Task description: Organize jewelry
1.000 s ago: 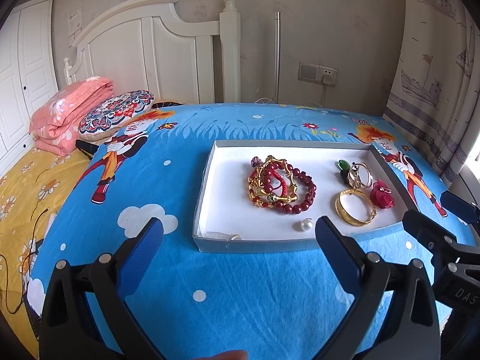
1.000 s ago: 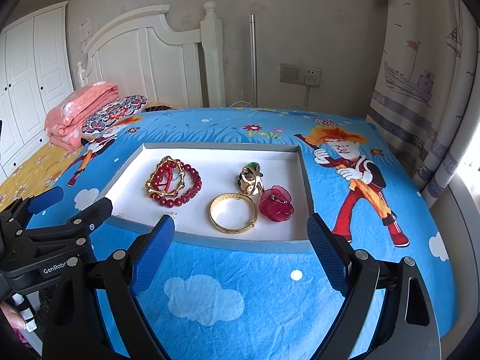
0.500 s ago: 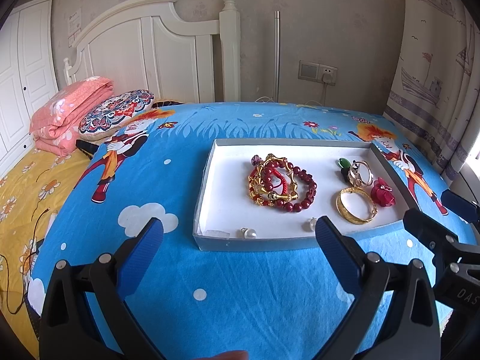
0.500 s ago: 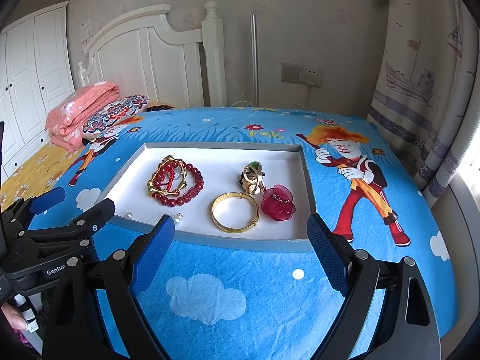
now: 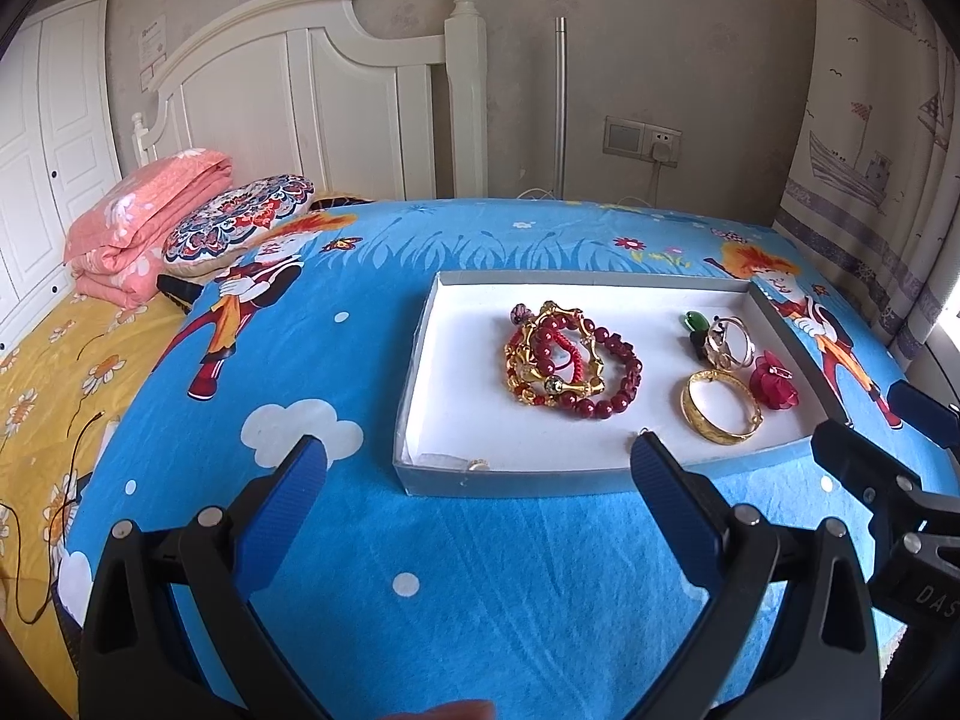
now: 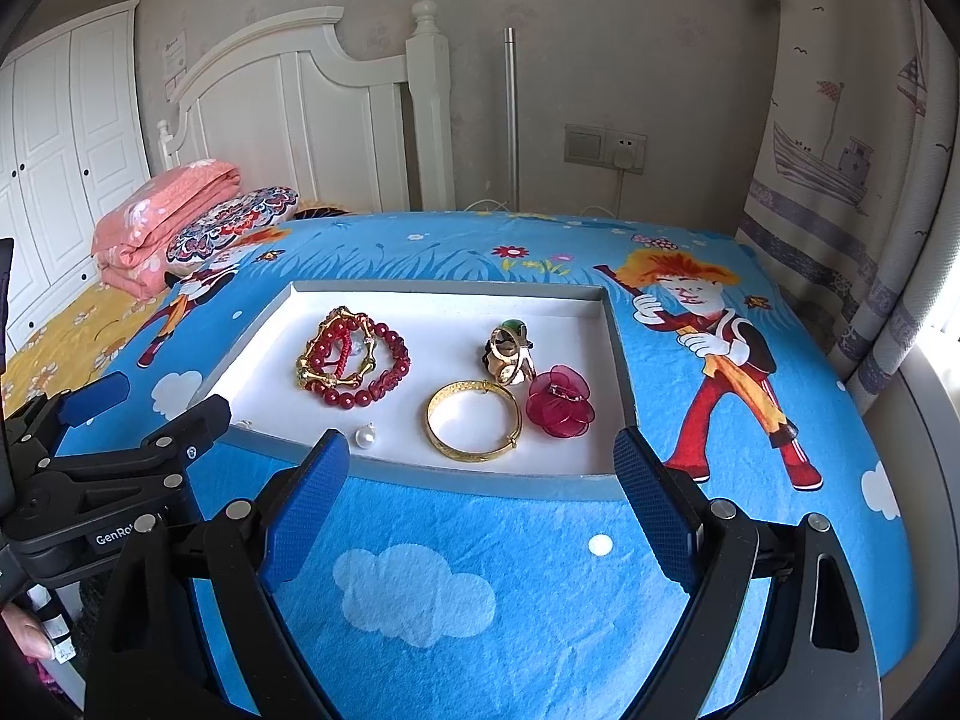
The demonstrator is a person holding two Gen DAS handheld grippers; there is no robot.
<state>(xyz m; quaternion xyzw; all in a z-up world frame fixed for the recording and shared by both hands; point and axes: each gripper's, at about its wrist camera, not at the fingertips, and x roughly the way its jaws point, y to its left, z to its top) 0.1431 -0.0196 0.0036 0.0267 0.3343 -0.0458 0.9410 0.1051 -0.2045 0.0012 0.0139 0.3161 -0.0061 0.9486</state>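
We hold our left gripper (image 5: pixel 477 468) wide open over the blue cartoon blanket (image 5: pixel 480 570), with nothing in it. Our right gripper (image 6: pixel 483 462) is wide open too, and empty. Both hang just in front of the shallow grey tray (image 6: pixel 480 483). Inside the tray lie a pile of red bead and gold bracelets (image 6: pixel 353 357), a gold bangle (image 6: pixel 473 420), a red flower clip (image 6: pixel 559 402) and some rings (image 6: pixel 509 354). A little pearl earring (image 6: pixel 364 437) sits near the front wall, beside the bangle. The bangle and the flower clip almost touch.
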